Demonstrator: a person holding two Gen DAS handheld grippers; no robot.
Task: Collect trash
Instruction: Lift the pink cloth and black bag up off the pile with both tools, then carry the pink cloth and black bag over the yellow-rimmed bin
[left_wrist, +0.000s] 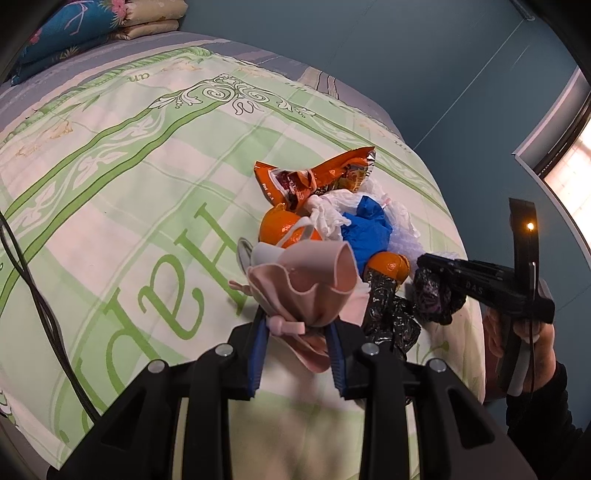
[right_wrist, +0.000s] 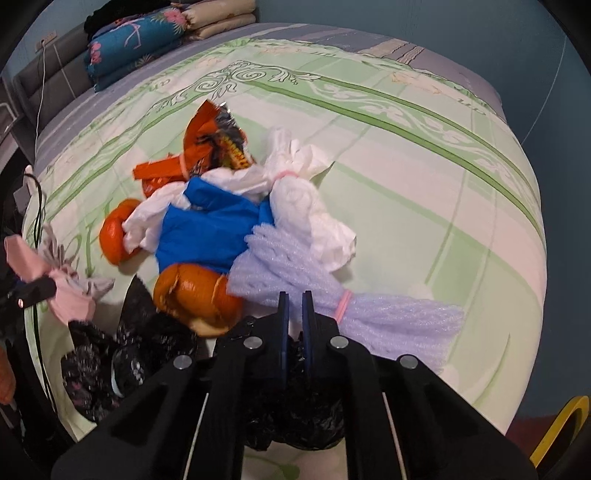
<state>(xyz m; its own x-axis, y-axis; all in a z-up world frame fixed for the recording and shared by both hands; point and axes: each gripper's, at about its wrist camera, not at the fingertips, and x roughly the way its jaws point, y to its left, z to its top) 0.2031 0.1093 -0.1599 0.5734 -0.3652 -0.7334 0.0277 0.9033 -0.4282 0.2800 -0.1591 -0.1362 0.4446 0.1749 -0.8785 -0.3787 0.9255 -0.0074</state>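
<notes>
A trash pile lies on the green-and-white bedsheet (left_wrist: 147, 147): an orange snack wrapper (left_wrist: 321, 173), orange peels (right_wrist: 199, 295), a blue plastic scrap (right_wrist: 207, 232), a tied white bag (right_wrist: 295, 192) and lilac foam netting (right_wrist: 295, 266). My left gripper (left_wrist: 297, 332) is shut on a crumpled pink cloth (left_wrist: 306, 284), just in front of the pile. My right gripper (right_wrist: 295, 295) has its fingers together, pinching the edge of a black plastic bag (right_wrist: 295, 387). In the left wrist view, that bag (left_wrist: 436, 299) hangs from the right gripper (left_wrist: 428, 264) at the bed's near right corner.
Folded blankets (right_wrist: 140, 40) are stacked at the head of the bed. A black cable (left_wrist: 37, 295) runs over the left side of the sheet. A blue wall and a bright window (left_wrist: 569, 166) lie to the right. A yellow object (right_wrist: 561, 424) sits low beside the bed.
</notes>
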